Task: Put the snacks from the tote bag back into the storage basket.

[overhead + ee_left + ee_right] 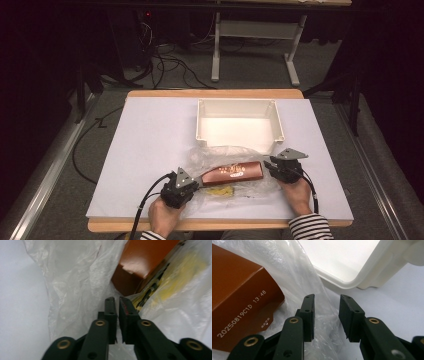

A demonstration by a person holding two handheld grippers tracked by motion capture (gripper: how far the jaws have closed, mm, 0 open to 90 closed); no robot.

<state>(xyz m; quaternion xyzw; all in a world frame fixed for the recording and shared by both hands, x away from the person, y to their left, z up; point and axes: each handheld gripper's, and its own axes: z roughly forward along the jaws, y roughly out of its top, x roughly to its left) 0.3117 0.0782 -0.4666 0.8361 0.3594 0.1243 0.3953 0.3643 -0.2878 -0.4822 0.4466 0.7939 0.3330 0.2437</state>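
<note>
We see white tabletop [150,150] with wood edge, grey floor, cables behind. White plastic tray [240,106] sits at far middle. Clear crinkled plastic bag [220,155] lies just before tray, brown carton [232,172] and yellow packet [220,191] inside. We hold left gripper [116,301] nearly closed, film between jaws, pinch unclear; right gripper [326,305] parted around film. Bare tabletop at left.
</note>
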